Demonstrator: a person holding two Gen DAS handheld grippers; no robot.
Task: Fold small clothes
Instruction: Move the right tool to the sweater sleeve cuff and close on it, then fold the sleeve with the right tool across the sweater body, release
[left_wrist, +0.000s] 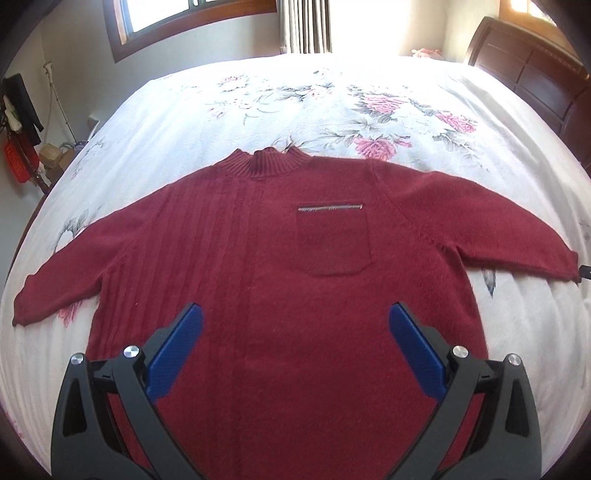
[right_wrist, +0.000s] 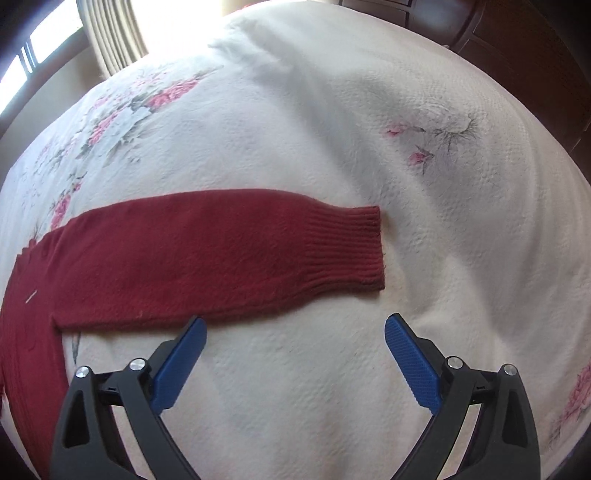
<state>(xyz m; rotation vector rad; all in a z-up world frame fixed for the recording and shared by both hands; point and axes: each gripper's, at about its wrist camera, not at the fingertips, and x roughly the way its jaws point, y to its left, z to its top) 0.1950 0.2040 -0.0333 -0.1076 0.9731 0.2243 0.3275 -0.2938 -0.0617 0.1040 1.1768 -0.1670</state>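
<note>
A dark red knit sweater (left_wrist: 295, 258) lies flat and face up on the bed, both sleeves spread out, with a chest pocket (left_wrist: 332, 240) and a ribbed collar (left_wrist: 275, 162). My left gripper (left_wrist: 295, 317) hovers open over the lower body of the sweater, holding nothing. In the right wrist view the sweater's right sleeve (right_wrist: 221, 254) stretches across the bedspread and ends in a ribbed cuff (right_wrist: 354, 251). My right gripper (right_wrist: 295, 328) stands open just below that sleeve, near the cuff, with bare bedspread between its blue fingers (right_wrist: 184, 362).
The bed carries a white quilted bedspread (left_wrist: 369, 110) printed with pink flowers. A dark wooden headboard (left_wrist: 535, 74) stands at the right. Windows with curtains (left_wrist: 303, 26) are behind the bed. Hanging items and boxes (left_wrist: 22, 147) sit by the left wall.
</note>
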